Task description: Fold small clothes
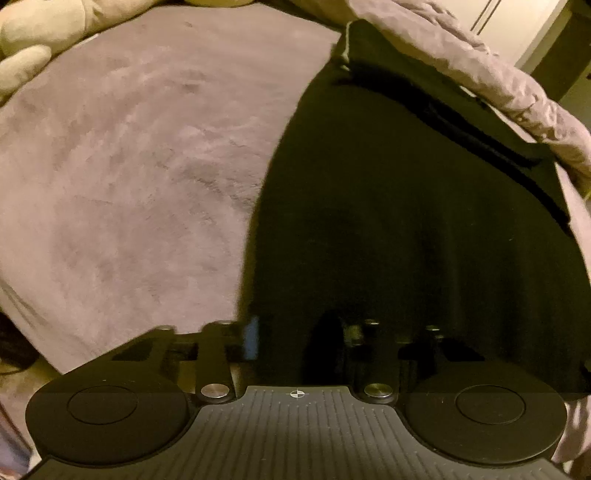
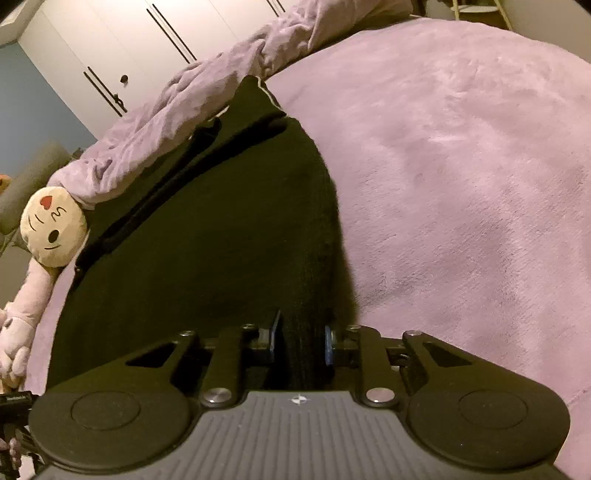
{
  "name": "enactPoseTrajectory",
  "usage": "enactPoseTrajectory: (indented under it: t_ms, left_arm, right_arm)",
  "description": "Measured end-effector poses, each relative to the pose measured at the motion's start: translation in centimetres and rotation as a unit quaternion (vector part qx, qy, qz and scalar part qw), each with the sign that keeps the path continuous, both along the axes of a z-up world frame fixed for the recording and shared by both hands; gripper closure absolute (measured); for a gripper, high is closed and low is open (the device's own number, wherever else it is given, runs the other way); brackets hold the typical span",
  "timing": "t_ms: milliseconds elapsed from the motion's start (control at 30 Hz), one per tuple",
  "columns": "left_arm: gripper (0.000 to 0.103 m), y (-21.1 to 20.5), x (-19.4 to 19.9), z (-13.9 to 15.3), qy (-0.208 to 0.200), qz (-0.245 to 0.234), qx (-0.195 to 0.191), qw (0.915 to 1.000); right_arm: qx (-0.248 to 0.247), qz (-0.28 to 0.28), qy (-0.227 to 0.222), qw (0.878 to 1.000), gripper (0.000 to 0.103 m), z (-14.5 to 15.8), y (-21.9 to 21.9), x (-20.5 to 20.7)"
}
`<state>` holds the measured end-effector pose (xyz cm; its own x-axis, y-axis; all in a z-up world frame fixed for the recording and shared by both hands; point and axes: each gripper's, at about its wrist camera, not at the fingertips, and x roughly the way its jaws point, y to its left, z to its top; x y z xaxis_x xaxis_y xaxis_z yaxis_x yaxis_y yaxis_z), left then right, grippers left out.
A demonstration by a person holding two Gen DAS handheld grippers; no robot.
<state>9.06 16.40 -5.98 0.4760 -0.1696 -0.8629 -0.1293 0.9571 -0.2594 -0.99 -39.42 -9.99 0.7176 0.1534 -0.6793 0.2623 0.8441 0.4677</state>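
A black garment [image 1: 406, 206] lies spread on a purple fleece blanket [image 1: 129, 166]. Its far edge, with a darker band, reaches the blanket's bunched rim. My left gripper [image 1: 295, 339] is at the garment's near left edge, its blue pads [image 1: 252, 338] closed on black cloth. In the right wrist view the garment [image 2: 207, 236] stretches away to the left. My right gripper [image 2: 301, 341] is shut on the garment's near right edge, with a fold of cloth pinched between its blue pads [image 2: 328, 345].
A cream plush toy [image 2: 53, 230] with a pink body lies at the blanket's left edge; it also shows in the left wrist view [image 1: 40, 33]. White wardrobe doors [image 2: 122, 48] stand behind the bed. The bunched blanket rim [image 2: 177, 107] runs along the garment's far side.
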Motion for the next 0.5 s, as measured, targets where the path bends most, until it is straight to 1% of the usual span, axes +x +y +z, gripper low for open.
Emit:
enactPoseTrajectory:
  t_ms: [33, 100, 167, 233, 300, 367, 433, 500]
  left_arm:
    - [0.079, 0.3, 0.0, 0.0, 0.001, -0.001, -0.005, 1.0]
    - [0.084, 0.9, -0.1, -0.1, 0.004, -0.002, -0.019, 0.9998]
    - [0.086, 1.4, -0.2, -0.1, 0.005, -0.002, -0.034, 0.9994]
    - [0.086, 1.7, -0.2, -0.2, 0.006, -0.003, -0.042, 0.9991]
    - [0.084, 1.6, -0.1, -0.3, 0.005, -0.007, -0.041, 0.9991]
    - [0.079, 1.3, 0.0, -0.4, 0.003, -0.017, -0.038, 0.9991]
    - [0.069, 1.1, 0.3, -0.4, 0.004, -0.03, -0.041, 0.9987]
    - [0.07, 0.9, 0.5, -0.4, 0.007, -0.04, -0.039, 0.9984]
  right_arm:
    - [0.002, 0.0, -0.002, 1.0, 0.084, 0.0, -0.1, -0.1]
    - [0.014, 0.0, -0.006, 1.0, 0.085, 0.2, -0.3, -0.2]
    - [0.023, -0.001, -0.009, 1.0, 0.086, 0.3, -0.4, -0.2]
    - [0.019, 0.001, -0.006, 1.0, 0.086, 0.4, -0.5, -0.1]
    - [0.008, 0.004, 0.003, 1.0, 0.086, 0.4, -0.4, 0.2]
    - [0.005, 0.006, 0.016, 1.0, 0.083, 0.2, -0.4, 0.5]
    - [0.007, 0.008, 0.026, 1.0, 0.081, 0.0, -0.3, 0.8]
    - [0.012, 0.012, 0.032, 0.999, 0.08, -0.1, -0.4, 1.0]
